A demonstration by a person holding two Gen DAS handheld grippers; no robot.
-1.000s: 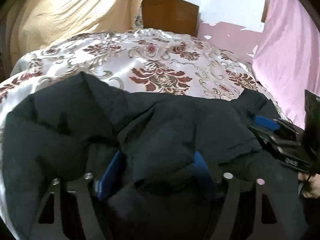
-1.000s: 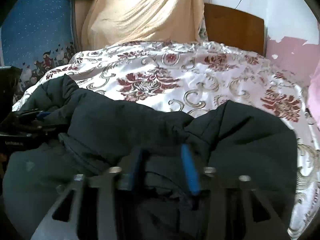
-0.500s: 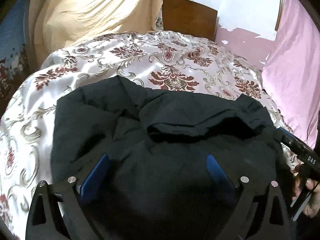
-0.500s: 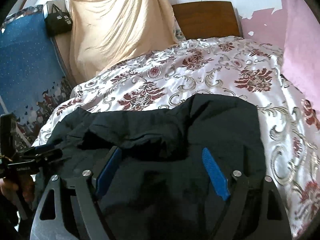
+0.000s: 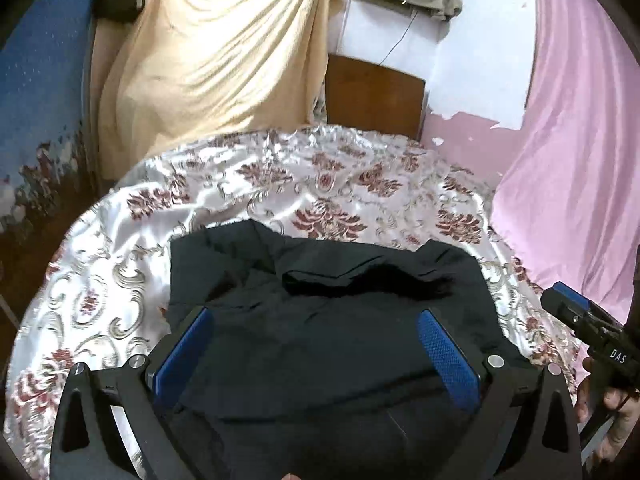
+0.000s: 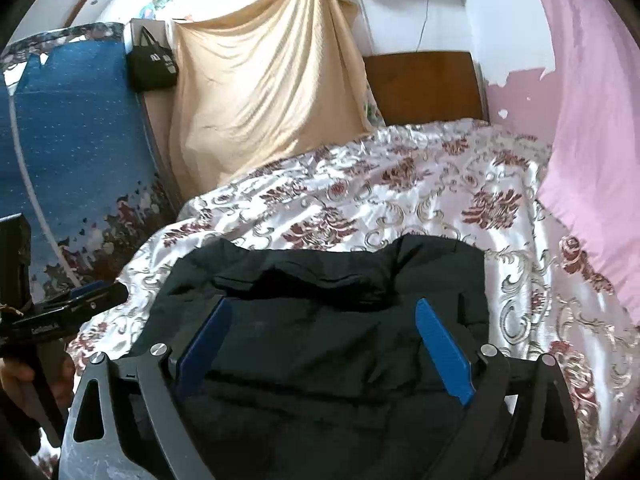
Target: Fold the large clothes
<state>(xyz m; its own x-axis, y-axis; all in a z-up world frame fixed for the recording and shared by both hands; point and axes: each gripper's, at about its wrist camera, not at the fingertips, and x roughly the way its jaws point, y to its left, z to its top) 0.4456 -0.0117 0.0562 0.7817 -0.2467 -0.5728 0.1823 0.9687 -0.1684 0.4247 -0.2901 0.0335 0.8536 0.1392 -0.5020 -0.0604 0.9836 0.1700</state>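
Note:
A large black padded jacket (image 5: 320,320) (image 6: 320,304) lies folded in a rumpled heap on the near part of the bed, its furry hood edge (image 5: 416,284) across the top. My left gripper (image 5: 316,316) hangs above it, jaws still opening, blue pads (image 5: 184,356) wide apart with no cloth pinched between them. My right gripper (image 6: 322,308) is also above the jacket, jaws opening, its blue pads (image 6: 440,344) free of the fabric. Each gripper shows at the edge of the other's view: the right one (image 5: 588,332) and the left one (image 6: 80,304), both held by a hand.
The bed wears a shiny floral cover (image 5: 320,184) (image 6: 440,184). Behind it stand a wooden headboard (image 5: 372,96), a hanging beige sheet (image 5: 212,60) and a black bag (image 6: 152,62). A pink curtain (image 5: 576,160) hangs on the right, a blue patterned panel (image 6: 72,140) on the left.
Both grippers let go of the jacket, opened wide and rose back from the bed. The jacket now lies smaller and lower in both views, with more of the room showing.

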